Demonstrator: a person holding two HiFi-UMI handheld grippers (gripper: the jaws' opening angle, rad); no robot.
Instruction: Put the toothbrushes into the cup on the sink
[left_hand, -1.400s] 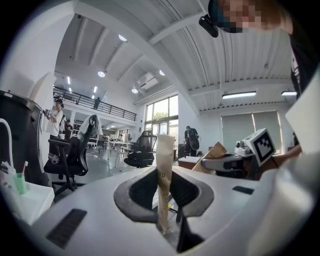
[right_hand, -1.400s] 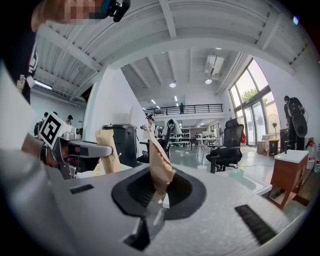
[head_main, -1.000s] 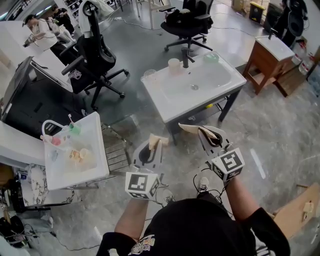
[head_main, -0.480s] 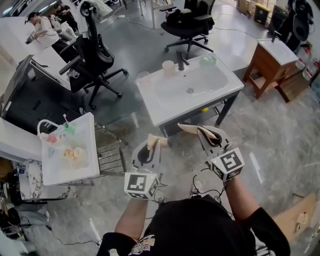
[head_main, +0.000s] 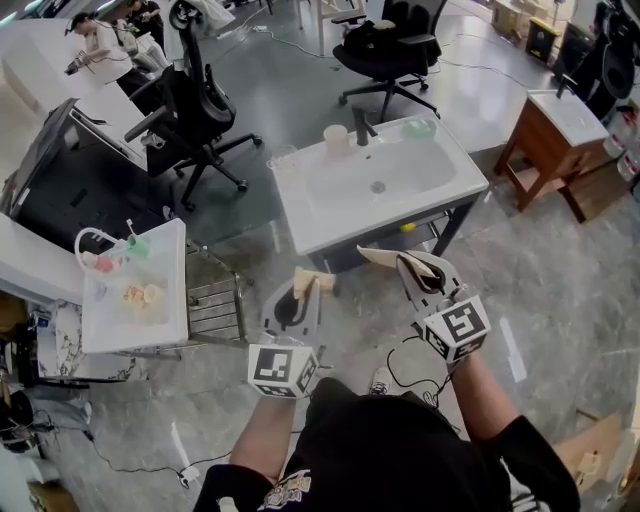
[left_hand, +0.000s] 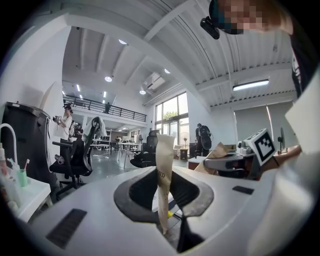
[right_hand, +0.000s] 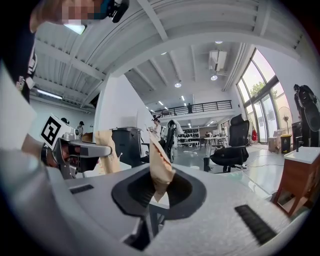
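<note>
The white sink stands ahead of me in the head view, with a black tap and a beige cup on its far rim. A second white washstand at the left carries a green cup with a toothbrush standing in it, and a pink cup. My left gripper and right gripper are held over the floor short of the sink. Both have their tan pads pressed together with nothing between them. The left gripper view shows that green cup at the far left.
Black office chairs stand behind the sink and a wooden washstand is at the right. A green dish and a clear cup sit on the sink's rim. A metal rack is beside the left washstand. People stand far off.
The sink and the left washstand have slid slightly left and up in the head view as the person walks. Both grippers keep the same pose, shut.
</note>
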